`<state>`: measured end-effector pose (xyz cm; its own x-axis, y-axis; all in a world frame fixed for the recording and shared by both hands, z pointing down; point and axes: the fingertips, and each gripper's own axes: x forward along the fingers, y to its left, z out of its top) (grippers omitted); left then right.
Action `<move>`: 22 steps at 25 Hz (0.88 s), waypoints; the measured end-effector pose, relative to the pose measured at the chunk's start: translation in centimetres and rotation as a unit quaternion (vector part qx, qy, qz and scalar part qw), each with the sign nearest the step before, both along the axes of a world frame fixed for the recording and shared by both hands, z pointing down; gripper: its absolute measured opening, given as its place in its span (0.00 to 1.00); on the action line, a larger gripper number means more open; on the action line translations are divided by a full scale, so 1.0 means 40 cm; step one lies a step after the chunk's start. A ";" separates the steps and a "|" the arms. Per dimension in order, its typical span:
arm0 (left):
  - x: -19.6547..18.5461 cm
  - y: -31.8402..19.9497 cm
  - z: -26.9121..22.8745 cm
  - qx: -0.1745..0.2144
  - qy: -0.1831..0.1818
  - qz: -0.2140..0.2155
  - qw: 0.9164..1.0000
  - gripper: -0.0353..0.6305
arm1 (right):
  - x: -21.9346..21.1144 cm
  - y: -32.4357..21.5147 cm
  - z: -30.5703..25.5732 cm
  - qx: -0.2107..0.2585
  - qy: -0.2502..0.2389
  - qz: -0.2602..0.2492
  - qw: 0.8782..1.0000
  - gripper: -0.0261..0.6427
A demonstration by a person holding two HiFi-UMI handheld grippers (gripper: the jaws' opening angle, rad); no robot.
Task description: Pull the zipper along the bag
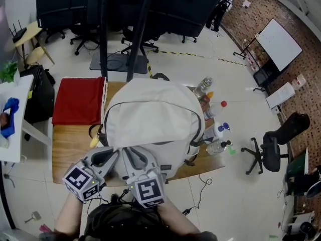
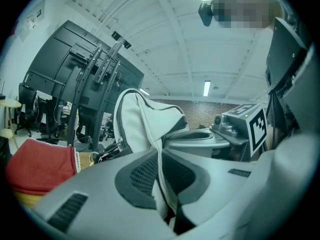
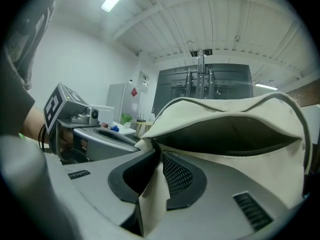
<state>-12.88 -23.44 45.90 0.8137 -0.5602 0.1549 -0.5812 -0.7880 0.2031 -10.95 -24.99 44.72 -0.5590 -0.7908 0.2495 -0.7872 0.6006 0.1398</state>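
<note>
Near the bottom middle of the head view, two grippers meet at the near edge of a cream bag (image 1: 155, 117). The bag lies on a wooden table (image 1: 70, 144) and fills the middle of the frame.

The left gripper (image 2: 160, 154) sits to the lower left, its marker cube beside a forearm. Its own view shows the jaws drawn close together, pinching a narrow fold of the bag's cream cloth. The fold runs up between the dark pads (image 2: 142, 176) to the body of the bag, which rises behind them in the middle of that frame.

The right gripper (image 3: 159, 151) lies just beside the left one, toward the lower middle of the head view. Its jaws are also close together, with a flap of the same cream cloth caught between them. The flap hangs down between the pads at the lower middle of its own view. Above and to the right of those jaws, a pocket of the bag gapes open as a wide dark slit. The zipper (image 3: 240, 151) runs along the slit's lower lip. I cannot make out the zipper pull in any view.

A folded red cloth (image 1: 77, 100) lies on the table at the left of the head view, beside the bag. Several bottles (image 1: 213, 109) stand along the table's right edge, close to the bag. An office chair (image 1: 271, 149) stands on the pale floor at the right, and a whiteboard (image 1: 279, 43) stands at the upper right.
</note>
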 end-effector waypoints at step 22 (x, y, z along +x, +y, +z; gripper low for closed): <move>-0.013 -0.007 -0.004 -0.017 0.028 -0.007 0.999 0.11 | -0.044 -0.010 0.003 -0.019 -0.021 -0.041 0.999 0.14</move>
